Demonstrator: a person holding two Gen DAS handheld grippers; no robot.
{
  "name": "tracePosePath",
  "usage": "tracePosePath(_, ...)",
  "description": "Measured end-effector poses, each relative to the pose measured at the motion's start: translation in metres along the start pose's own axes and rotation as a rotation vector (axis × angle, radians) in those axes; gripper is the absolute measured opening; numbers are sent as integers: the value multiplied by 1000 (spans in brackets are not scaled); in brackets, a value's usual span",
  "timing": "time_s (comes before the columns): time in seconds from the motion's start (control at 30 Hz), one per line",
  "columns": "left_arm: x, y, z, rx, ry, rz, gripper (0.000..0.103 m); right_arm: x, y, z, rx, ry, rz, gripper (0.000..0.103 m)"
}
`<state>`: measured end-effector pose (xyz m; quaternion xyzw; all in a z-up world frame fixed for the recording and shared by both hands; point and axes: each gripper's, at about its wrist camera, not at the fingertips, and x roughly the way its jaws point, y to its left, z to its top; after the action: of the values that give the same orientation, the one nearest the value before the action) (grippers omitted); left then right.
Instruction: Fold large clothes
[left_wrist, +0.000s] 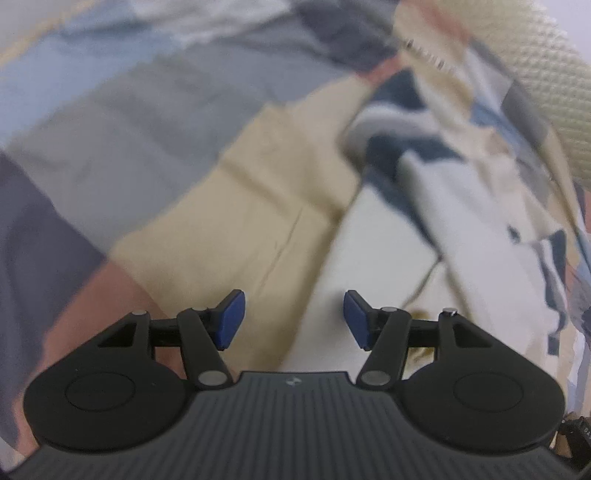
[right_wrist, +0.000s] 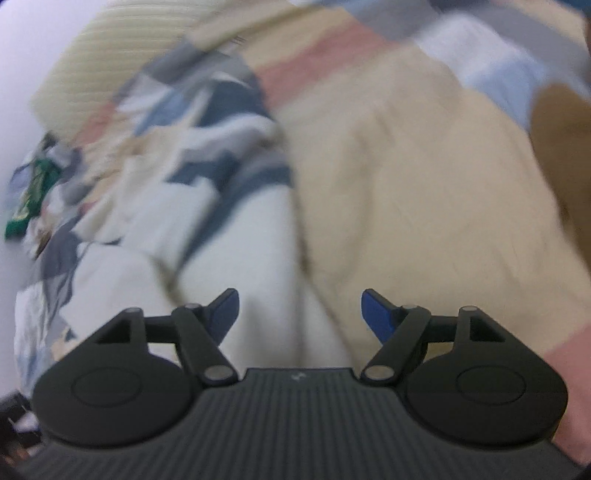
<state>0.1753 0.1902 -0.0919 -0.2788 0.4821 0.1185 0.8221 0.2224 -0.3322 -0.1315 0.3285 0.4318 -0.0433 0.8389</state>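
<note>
Nearest the lens in the left wrist view is the ribbed black body of the left gripper (left_wrist: 293, 317), its blue pads (left_wrist: 231, 319) standing apart with nothing between them. Below the gap lies a beige garment (left_wrist: 236, 218), spread flat with a few creases and a seam running along it; its edge meets a white garment (left_wrist: 373, 254) just to the right. Both rest on a bed cover (left_wrist: 110, 122) of large patches in grey, pale blue, dark blue and salmon pink. Beyond the white cloth a heap of navy, white and cream clothes (left_wrist: 413, 147) is bunched up, touching the beige piece at its far end. A cream textured pillow or cushion (left_wrist: 546, 85) sits at the far right edge of the bed. Everything here is blurred.

In the right wrist view the right gripper (right_wrist: 300, 315) is also spread wide, its blue pads (right_wrist: 376, 317) clear of any cloth. The beige garment (right_wrist: 413, 192) fills the right half of this view, with the white garment (right_wrist: 236, 251) alongside it on the left and the heap of mixed clothes (right_wrist: 207, 122) further off. The pink and pale-blue patches of the bed cover (right_wrist: 332, 51) show past the beige cloth. At the bed's far left edge lies something green (right_wrist: 31, 199), too blurred to identify, against a pale wall (right_wrist: 22, 74). A brown shape at the right edge cannot be made out.
</note>
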Motion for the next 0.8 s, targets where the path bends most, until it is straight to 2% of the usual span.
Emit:
tracePosePath(0.07, 11, 2, -3, -30, 51, -32, 65, 9, -7, -1, 66, 53, 79, 76)
tracePosePath(0.17, 12, -1, -6, -30, 57, -52, 67, 17, 2, -10, 55, 131, 191, 79)
tracePosePath(0.27, 7, -1, -13, -58, 100, -221, 67, 17, 8, -18, 60, 165, 294, 81)
tracePosePath(0.37, -3, -10, -25, -48, 105, -395, 67, 13, 11, -20, 94, 178, 425, 81)
tracePosePath(0.43, -3, -20, -34, -24, 132, -447, 68, 9, 18, -22, 68, 170, 474, 81)
tracePosePath(0.5, 3, -25, -44, -20, 152, -395, 69, 8, 24, -25, 34, 182, 482, 81)
tracePosePath(0.57, 9, -26, -50, -5, 165, -311, 68, 9, 24, -29, 26, 199, 430, 81)
tracePosePath(0.7, 7, -27, -55, 1, 172, -279, 68, 20, 17, -40, 39, 242, 271, 78)
tracePosePath(0.8, 4, -37, -60, 80, 189, -262, 68, 22, 26, -46, -17, 264, 288, 80)
